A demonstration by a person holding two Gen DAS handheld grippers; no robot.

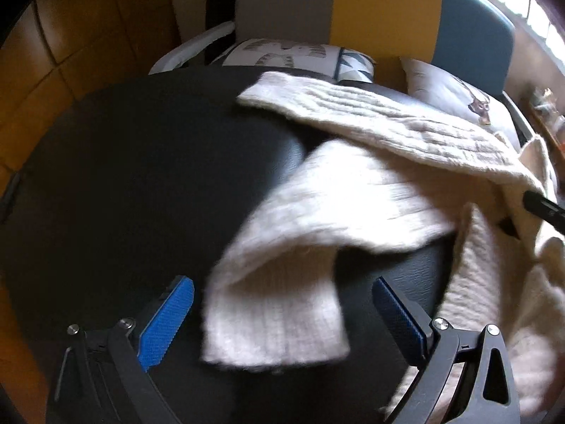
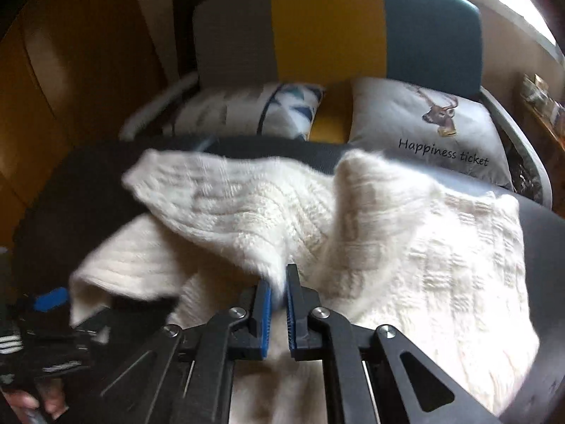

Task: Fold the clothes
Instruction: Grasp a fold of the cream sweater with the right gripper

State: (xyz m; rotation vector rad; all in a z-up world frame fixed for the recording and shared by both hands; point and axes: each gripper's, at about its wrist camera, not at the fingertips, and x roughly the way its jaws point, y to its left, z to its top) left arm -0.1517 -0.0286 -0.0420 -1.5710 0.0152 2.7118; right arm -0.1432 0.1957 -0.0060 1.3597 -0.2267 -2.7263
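A cream knit sweater (image 2: 406, 247) lies rumpled on a black table (image 1: 123, 176). In the left wrist view one sleeve (image 1: 282, 300) runs toward me between my fingers, and the other sleeve (image 1: 370, 120) lies across the far side. My left gripper (image 1: 282, 296) is open, with the sleeve cuff between its blue pads, not clamped. My right gripper (image 2: 279, 286) is shut on a fold of the sweater near the middle and lifts it slightly. The left gripper (image 2: 53, 300) shows at the lower left of the right wrist view.
Behind the table stands a sofa with a grey, yellow and teal back (image 2: 328, 28) and two cushions, one patterned (image 2: 268, 109), one with a deer print (image 2: 434, 123). A wooden wall (image 1: 70, 53) is on the left. A window (image 1: 529, 10) is at the upper right.
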